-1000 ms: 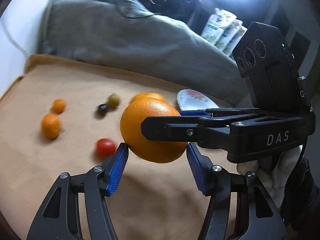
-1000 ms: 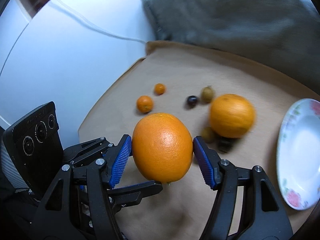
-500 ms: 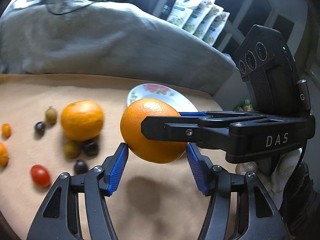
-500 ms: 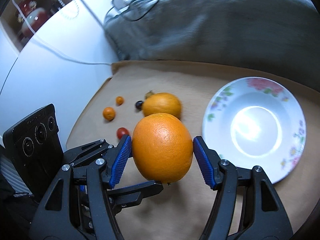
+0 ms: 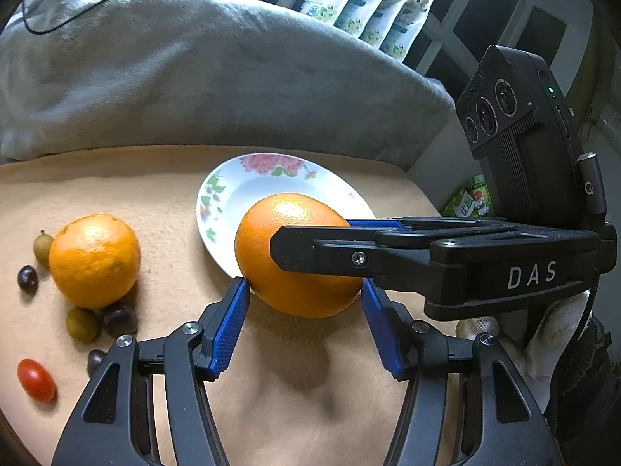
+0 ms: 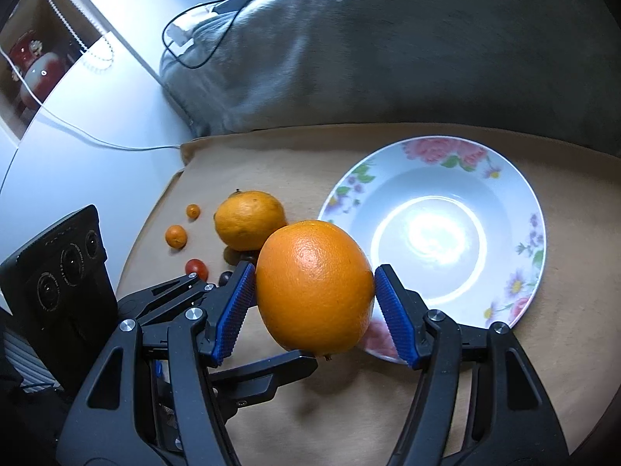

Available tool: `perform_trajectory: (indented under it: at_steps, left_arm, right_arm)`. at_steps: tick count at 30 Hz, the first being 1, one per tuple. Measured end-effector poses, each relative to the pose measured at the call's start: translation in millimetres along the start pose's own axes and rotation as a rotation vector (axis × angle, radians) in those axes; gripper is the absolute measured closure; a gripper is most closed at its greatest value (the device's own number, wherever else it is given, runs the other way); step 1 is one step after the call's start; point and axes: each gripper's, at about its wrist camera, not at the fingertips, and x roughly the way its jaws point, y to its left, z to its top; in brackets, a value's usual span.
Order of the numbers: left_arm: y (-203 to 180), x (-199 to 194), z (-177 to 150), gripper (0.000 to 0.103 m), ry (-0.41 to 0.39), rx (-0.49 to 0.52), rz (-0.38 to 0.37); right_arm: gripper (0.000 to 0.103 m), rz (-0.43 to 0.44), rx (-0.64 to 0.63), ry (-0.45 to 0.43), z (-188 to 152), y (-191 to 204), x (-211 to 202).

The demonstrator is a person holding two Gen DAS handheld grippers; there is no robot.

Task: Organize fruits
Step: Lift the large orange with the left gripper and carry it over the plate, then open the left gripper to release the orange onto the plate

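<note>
A large orange (image 6: 314, 285) is held above the tan mat near the rim of a white flowered plate (image 6: 500, 178). My right gripper (image 6: 315, 303) is shut on it, blue pads on its two sides. In the left wrist view the same orange (image 5: 268, 240) sits between my left gripper's (image 5: 304, 322) blue pads; the left pad touches it and the right pad stands a little off. The right gripper's black arm crosses in front of it. The plate (image 5: 233, 194) lies just behind. A second orange (image 5: 94, 260) rests on the mat to the left.
Small fruits lie by the second orange: a red tomato (image 5: 35, 379), dark grapes (image 5: 119, 319), olive-green fruits (image 5: 81, 323) and two small tangerines (image 6: 176, 236). A grey pillow (image 5: 194, 77) runs along the back. A white wall with a cable (image 6: 97, 141) is at the left.
Both grippers have carried the orange to the right, from over the loose fruits to the plate's near rim. The grip on the orange looks the same.
</note>
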Motion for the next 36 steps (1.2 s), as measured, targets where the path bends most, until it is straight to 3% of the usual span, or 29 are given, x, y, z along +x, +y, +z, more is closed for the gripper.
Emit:
perform_trajectory:
  at_steps: [13,17,20,36]
  left_arm:
    - [-5.1,6.2,6.4,0.044,0.009,-0.003,0.005]
    - [-2.2,-2.4,8.5,0.044,-0.01,0.0,0.019]
    - [1.4,-8.3,8.3,0.044,-0.02,-0.007,0.025]
    - [19.2,-49.8,-6.7,0.044,-0.1,-0.002,0.079]
  right_arm:
    - [0.036,-0.022,0.034,0.017,-1.4,-16.2,3.7]
    - [0.034,-0.051,0.046,-0.045,1.1,-18.8,-10.5]
    - [0.025,-0.075,0.06,-0.096,3.4,-22.0,-24.6]
    - [0.017,-0.194,-0.011,-0.283,-1.9,-2.7,-65.1]
